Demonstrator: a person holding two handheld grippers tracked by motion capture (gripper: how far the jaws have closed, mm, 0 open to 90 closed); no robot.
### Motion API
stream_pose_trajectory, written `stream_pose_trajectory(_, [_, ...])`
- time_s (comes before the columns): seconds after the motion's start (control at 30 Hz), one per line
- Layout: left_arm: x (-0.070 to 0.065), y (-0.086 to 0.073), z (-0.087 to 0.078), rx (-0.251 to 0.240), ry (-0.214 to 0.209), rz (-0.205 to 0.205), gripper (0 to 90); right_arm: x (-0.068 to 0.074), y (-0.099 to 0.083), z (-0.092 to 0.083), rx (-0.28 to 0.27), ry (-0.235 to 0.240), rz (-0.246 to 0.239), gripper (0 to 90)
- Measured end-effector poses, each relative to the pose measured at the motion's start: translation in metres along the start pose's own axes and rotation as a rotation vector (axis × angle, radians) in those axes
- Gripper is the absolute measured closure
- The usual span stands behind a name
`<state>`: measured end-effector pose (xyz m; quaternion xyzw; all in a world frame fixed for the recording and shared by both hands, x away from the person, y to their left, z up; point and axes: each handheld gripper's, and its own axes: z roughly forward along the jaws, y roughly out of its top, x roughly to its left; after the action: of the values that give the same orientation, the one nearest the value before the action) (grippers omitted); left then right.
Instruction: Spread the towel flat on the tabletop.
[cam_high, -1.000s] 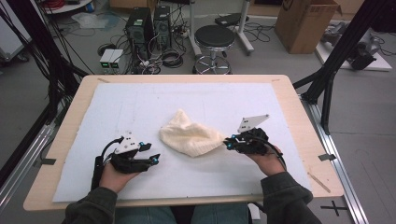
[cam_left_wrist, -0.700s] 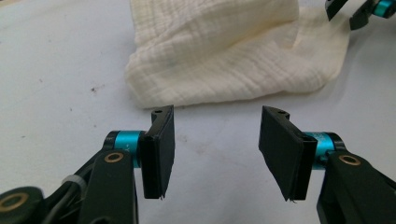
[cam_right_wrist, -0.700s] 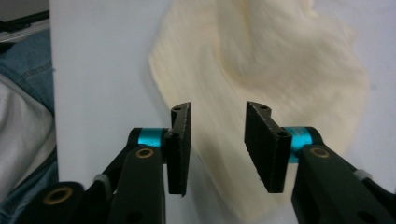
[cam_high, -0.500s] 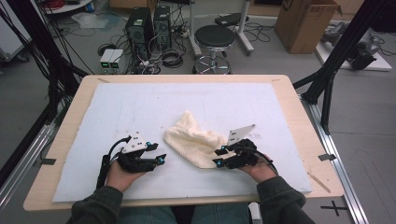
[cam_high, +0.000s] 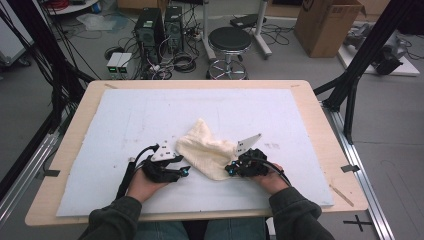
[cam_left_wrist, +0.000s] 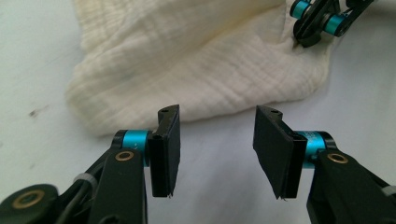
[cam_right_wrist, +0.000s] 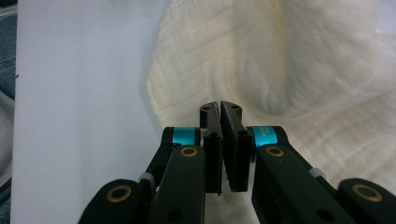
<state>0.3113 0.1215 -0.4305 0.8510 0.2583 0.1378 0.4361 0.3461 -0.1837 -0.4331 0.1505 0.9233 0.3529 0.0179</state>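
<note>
Right hand-held gripper (cam_right_wrist: 219, 108), lowered since a second ago, now pinches the crumpled cream muslin cloth's (cam_high: 210, 150) edge, while the left hand-held gripper (cam_left_wrist: 217, 119), jaws spread but just narrowing around nothing, nears its hem for spreading

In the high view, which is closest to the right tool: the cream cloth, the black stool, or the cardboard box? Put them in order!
From the right tool:
1. Cream cloth, right at its tip, mid-table.
2. Black stool, on the floor beyond the table's far edge.
3. Cardboard box, far off at the top right.
</note>
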Motion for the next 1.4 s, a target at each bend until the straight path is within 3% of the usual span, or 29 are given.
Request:
stream_pose_trajectory(0.07, [-0.001,0.004,0.009,0.009,-0.007,0.022,51.2,0.0,0.0,0.0,0.0,-0.001,-0.003,87.5])
stream_pose_trajectory(0.27, [0.004,0.014,0.026,0.04,-0.032,0.026,55.0,-0.004,-0.003,-0.008,-0.026,-0.003,0.006,83.1])
stream_pose_trajectory(0.37, [0.006,0.013,0.034,0.075,-0.029,0.039,64.6,-0.008,-0.008,-0.012,-0.029,0.005,0.023,68.8])
stream_pose_trajectory(0.47, [0.007,0.012,0.036,0.072,-0.035,0.039,75.7,-0.008,-0.013,-0.017,-0.016,-0.037,0.016,57.8])
stream_pose_trajectory(0.53, [0.007,0.012,0.035,0.073,-0.026,0.051,86.1,-0.011,-0.017,-0.016,0.001,-0.035,0.043,57.7])
stream_pose_trajectory(0.57, [0.008,0.012,0.034,0.072,-0.024,0.051,87.2,-0.011,-0.019,-0.016,-0.011,-0.034,0.046,60.3])
stream_pose_trajectory(0.63, [0.007,0.014,0.028,0.054,-0.021,0.051,88.2,-0.01,-0.018,-0.016,-0.009,-0.056,0.032,73.3])
stream_pose_trajectory(0.73, [0.005,0.017,0.014,0.029,-0.013,0.069,88.3,-0.006,-0.015,-0.014,-0.007,-0.045,0.001,85.9])
stream_pose_trajectory(0.8, [0.004,0.021,0.001,0.039,-0.003,0.103,88.3,-0.003,-0.013,-0.013,-0.003,-0.046,-0.012,86.9])
stream_pose_trajectory(1.0, [-0.002,0.037,-0.048,0.028,0.0,0.156,88.3,0.014,0.003,-0.013,-0.058,0.007,-0.053,87.6])
stream_pose_trajectory(1.13, [0.001,0.046,-0.067,0.039,-0.016,0.167,88.2,0.023,0.012,-0.014,-0.092,0.022,-0.081,88.7])
stream_pose_trajectory(1.23, [0.014,0.047,-0.055,0.054,-0.014,0.144,88.0,0.021,0.012,-0.015,-0.084,-0.002,-0.078,89.6])
stream_pose_trajectory(1.33, [0.029,0.047,-0.025,0.087,-0.021,0.114,88.0,0.013,0.008,-0.016,-0.075,-0.016,-0.046,89.6])
stream_pose_trajectory(1.4, [0.037,0.046,-0.004,0.097,-0.033,0.072,88.0,0.011,0.007,-0.016,-0.078,-0.011,-0.023,87.9])
